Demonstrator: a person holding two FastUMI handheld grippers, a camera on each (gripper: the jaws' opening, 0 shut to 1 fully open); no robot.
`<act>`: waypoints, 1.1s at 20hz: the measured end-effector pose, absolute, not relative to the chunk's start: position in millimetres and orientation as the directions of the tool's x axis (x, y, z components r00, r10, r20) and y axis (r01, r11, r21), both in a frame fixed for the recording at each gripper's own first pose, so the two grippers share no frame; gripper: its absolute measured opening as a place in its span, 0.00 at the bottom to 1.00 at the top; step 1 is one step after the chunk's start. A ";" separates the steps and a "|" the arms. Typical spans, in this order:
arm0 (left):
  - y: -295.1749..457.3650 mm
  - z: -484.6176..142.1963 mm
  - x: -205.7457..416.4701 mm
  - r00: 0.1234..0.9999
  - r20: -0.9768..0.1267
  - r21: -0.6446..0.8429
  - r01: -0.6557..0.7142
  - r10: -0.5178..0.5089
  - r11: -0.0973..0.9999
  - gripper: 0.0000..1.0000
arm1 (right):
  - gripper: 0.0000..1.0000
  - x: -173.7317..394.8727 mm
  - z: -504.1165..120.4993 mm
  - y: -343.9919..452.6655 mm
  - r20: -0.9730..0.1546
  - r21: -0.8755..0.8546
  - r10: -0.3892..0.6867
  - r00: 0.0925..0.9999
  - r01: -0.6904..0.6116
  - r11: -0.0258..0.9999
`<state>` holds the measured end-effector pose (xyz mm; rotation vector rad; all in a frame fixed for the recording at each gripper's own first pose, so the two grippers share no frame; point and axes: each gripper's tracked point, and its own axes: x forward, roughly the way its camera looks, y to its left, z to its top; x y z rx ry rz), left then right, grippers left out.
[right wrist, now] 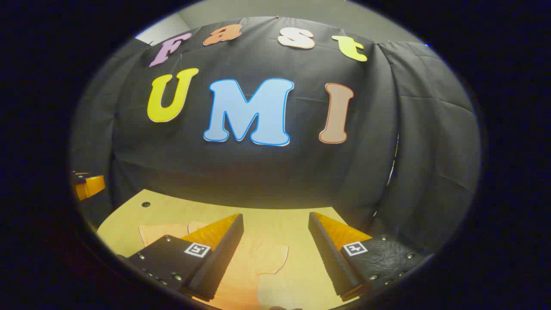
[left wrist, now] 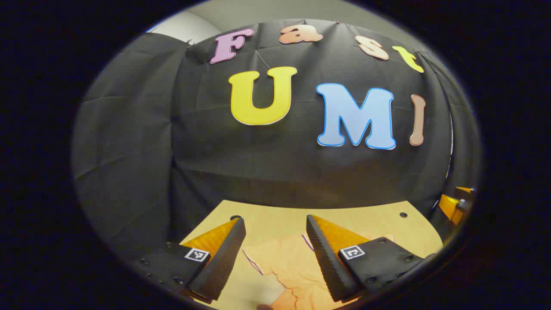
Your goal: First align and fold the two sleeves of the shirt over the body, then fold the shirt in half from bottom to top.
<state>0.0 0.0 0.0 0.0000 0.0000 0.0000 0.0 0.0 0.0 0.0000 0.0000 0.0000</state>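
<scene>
In the left gripper view, the left gripper is hovering above the wooden table with its fingers spread wide, gripping nothing. The orange shirt is lying flat on the table beneath and between them.

In the right gripper view, the right gripper is likewise gaping wide and empty, while the shirt is lying flat below, mostly under its left finger.

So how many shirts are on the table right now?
1. The orange shirt lies flat on the table, below the open left gripper; in the right gripper view it sits under the open right gripper. Its near part is cut off, so more may be hidden.
</scene>
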 end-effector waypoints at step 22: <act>9.3 -4.3 -8.7 0.998 -0.056 0.021 -0.020 0.021 1.000 0.93 | 0.97 144.3 -212.6 -16.8 -0.516 0.144 0.037 0.856 0.044 0.989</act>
